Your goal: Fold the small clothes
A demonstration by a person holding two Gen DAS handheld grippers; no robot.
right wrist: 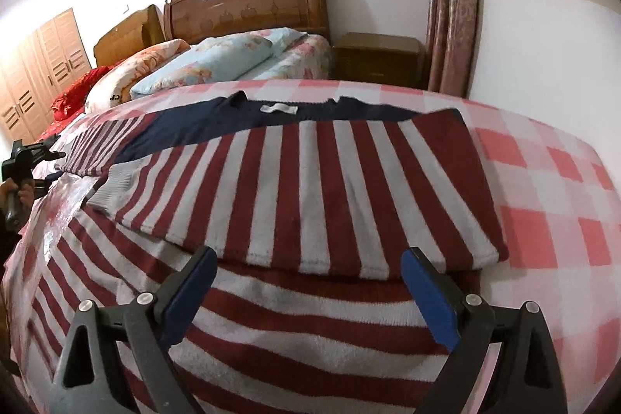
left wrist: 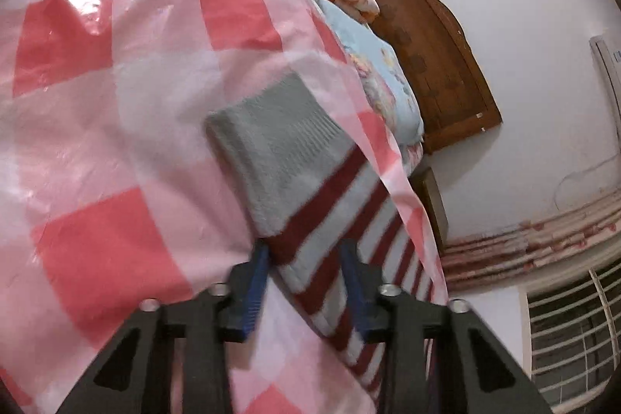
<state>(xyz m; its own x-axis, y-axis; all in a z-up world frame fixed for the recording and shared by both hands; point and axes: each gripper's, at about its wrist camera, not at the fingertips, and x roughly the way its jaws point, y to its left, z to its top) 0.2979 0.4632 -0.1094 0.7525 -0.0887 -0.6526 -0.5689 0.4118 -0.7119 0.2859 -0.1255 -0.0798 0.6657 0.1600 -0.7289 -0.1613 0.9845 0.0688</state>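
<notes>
Left gripper [left wrist: 304,251] hung with its blue jaws narrowly parted astride the sweater's grey-cuffed sleeve [left wrist: 279,158], pinching nothing. Right gripper [right wrist: 308,272] stood spread wide over the striped sweater [right wrist: 310,181], which lay partly folded on the pink checked sheet [right wrist: 551,189].

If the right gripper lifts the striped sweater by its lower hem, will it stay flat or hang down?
The striped sweater would probably droop: it is soft knit and its folded layers already sag over each other. The folded sleeve could well slide off, since it only lies on top. The glossy checked cover looks smooth, so the sweater may drag rather than catch.
</notes>
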